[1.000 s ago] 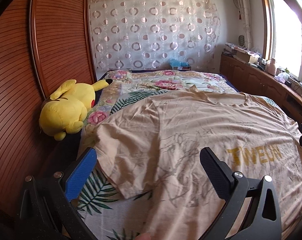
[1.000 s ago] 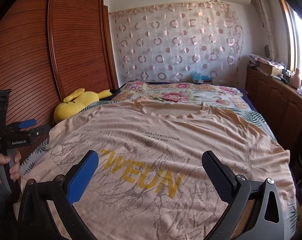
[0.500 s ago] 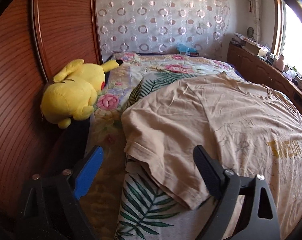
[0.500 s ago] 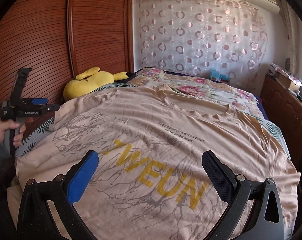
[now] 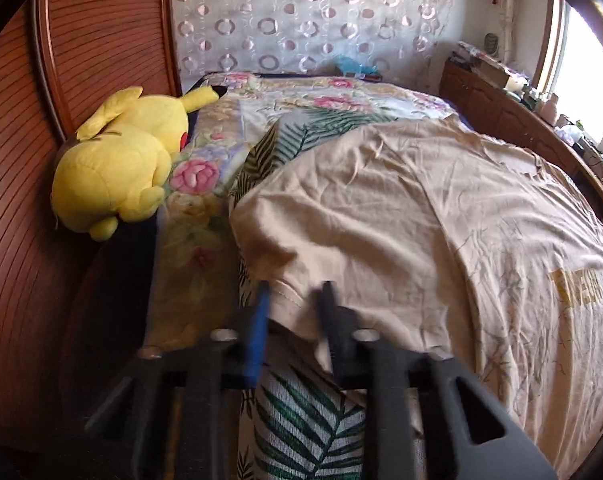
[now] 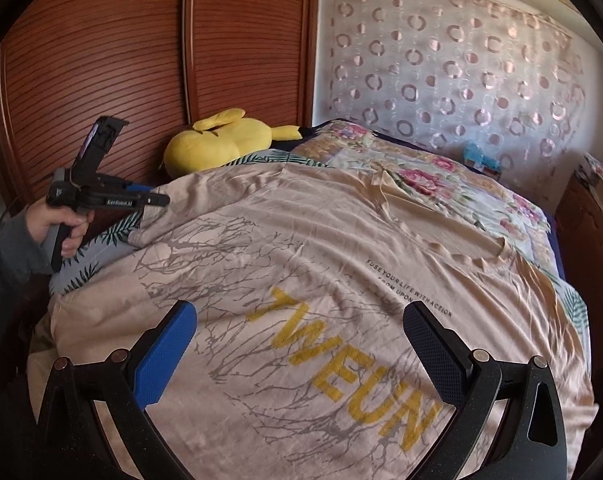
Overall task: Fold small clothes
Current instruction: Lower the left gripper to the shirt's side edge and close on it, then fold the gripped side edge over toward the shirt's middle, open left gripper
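Bedroom, floral bed (image 5: pixel 205 216) with beige shirt (image 6: pixel 341 264) spread flat, collar toward far wall. Left gripper (image 5: pixel 293 300) jaws closing on sleeve hem (image 5: pixel 289 292), cloth between them, though blur hides contact. Right gripper (image 6: pixel 301 340) jaws wide, hovering over chest print, holding nothing.

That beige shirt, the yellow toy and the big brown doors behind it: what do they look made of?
The shirt looks like thin, matte cotton-type knit: it creases softly and drapes over the bed. The yellow toy seems plush fabric over stuffing, fuzzy and rounded. The doors look like reddish wood with a slight sheen and fine horizontal grooves, though it could be veneer.
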{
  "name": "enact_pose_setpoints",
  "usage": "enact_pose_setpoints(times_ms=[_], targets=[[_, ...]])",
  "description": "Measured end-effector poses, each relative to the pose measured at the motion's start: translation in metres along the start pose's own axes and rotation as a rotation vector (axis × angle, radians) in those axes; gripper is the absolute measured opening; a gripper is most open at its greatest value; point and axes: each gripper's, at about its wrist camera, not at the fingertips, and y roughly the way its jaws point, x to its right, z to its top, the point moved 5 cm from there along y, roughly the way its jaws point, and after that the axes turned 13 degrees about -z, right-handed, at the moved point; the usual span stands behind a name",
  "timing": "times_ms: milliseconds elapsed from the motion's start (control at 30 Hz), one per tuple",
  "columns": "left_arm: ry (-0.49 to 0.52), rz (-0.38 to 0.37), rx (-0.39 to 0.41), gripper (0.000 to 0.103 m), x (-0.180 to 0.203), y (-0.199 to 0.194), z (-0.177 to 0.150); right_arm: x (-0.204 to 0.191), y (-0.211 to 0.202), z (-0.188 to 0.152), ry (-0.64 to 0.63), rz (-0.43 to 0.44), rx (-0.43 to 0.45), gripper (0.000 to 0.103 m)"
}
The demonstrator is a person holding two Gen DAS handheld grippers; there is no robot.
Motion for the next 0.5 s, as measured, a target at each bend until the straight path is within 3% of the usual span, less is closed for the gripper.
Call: enact_pose_setpoints(times_ms=[100,267,500], targets=[[0.026,-0.002,-0.010,0.005,0.004,0.000,0.003,0.001,0.007,0.007,-0.007,0.000,-0.003,0.103],[0.057,-0.015,0.044,0.005,0.021,-0.016,0.023,0.004,0.010,0.007,0.042,0.036,0.000,0.103],[0.162,-0.112,0.080,0.005,0.090,-0.025,0.065,0.018,0.014,0.003,0.087,0.023,0.002,0.103]])
